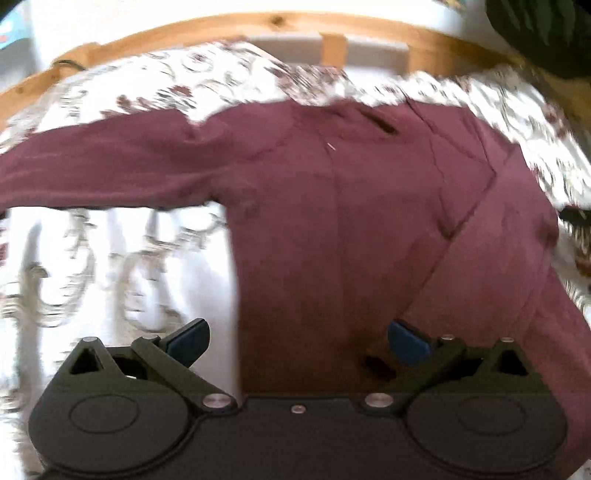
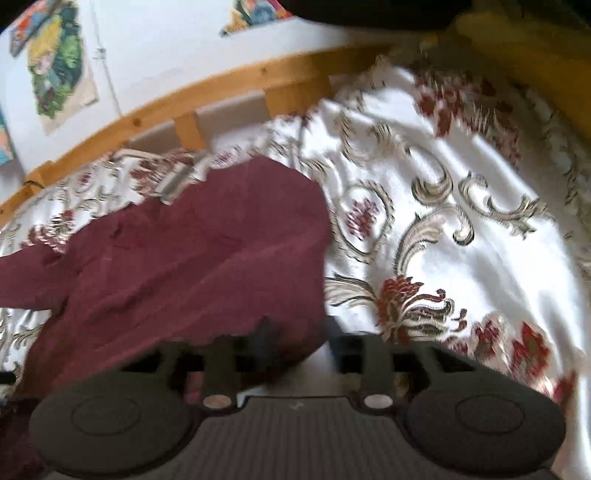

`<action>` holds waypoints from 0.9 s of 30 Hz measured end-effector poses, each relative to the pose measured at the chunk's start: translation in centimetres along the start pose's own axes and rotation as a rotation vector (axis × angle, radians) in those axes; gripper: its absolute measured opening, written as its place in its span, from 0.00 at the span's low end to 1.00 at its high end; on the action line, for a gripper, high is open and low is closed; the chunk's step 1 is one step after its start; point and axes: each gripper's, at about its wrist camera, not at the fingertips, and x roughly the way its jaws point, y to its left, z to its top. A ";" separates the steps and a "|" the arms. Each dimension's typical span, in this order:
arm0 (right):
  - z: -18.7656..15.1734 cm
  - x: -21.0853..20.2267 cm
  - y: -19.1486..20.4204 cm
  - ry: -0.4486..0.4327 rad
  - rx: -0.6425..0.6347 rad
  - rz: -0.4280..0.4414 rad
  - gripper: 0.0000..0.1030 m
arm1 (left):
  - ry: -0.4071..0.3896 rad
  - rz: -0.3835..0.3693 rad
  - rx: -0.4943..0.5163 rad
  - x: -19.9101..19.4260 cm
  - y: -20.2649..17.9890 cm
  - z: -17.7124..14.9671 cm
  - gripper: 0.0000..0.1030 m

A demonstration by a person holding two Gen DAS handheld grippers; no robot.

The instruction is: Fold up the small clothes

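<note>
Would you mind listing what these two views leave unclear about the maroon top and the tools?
- Maroon top, left wrist view: its hem is hidden behind the left tool; the left sleeve is cut off by the picture's edge.
- Right tool, right wrist view: blur smears the fingertips, so contact with the cloth is unclear.
- Bedspread: pattern smeared in both views.

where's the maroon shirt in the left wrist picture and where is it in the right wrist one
Left wrist: the maroon shirt fills the centre and right, one sleeve stretching to the left edge.
Right wrist: it lies in the left half, centre to bottom.
Shared landmark: the wooden bed rail curving along the top of both.
</note>
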 end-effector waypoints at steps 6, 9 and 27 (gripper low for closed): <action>-3.2 -5.5 4.7 -0.077 0.018 0.103 0.91 | -0.113 0.208 -0.055 -4.4 6.4 0.5 0.99; -5.2 -6.5 6.4 -0.065 0.039 0.168 1.00 | -0.156 0.348 -0.148 -6.1 11.0 1.2 0.99; -8.8 -5.9 12.2 -0.172 -0.245 0.253 1.00 | -0.328 0.535 -0.720 -5.0 27.1 5.6 0.82</action>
